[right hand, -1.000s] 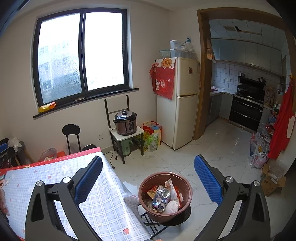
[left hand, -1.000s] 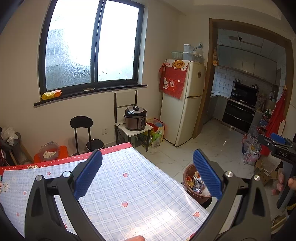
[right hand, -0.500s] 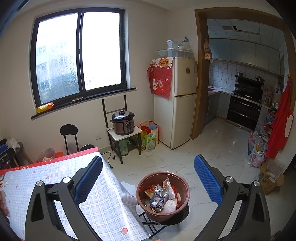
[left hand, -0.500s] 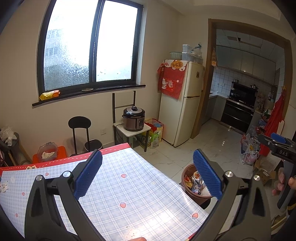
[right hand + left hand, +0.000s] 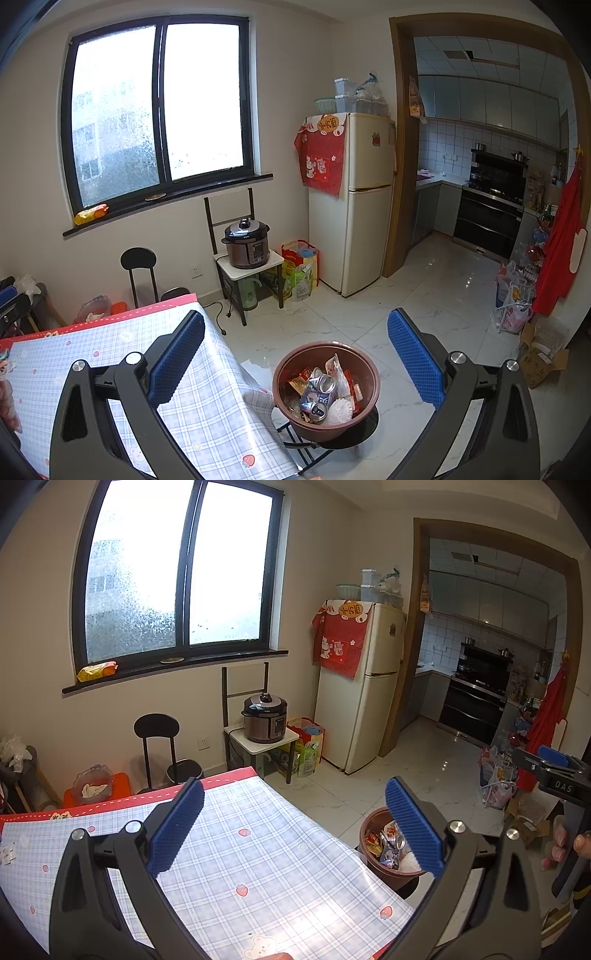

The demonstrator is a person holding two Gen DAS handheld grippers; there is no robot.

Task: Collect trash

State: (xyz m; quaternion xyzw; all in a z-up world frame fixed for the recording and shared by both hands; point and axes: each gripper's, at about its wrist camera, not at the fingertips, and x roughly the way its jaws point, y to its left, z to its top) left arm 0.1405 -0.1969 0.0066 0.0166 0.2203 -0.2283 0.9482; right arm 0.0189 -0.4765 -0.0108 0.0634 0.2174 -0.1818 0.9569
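Both grippers spread wide, gripping nothing, trash already in the bin.
You're holding the left gripper (image 5: pixel 293 823) over the checked tablecloth (image 5: pixel 258 864), whose right edge is running toward 5 o'clock; the right gripper (image 5: pixel 295 354) is hanging past that edge over the brown bin (image 5: pixel 327 391) at 6 o'clock, cans and wrappers (image 5: pixel 321 395) inside, open tile floor (image 5: pixel 424 295) stretching toward 1 o'clock.
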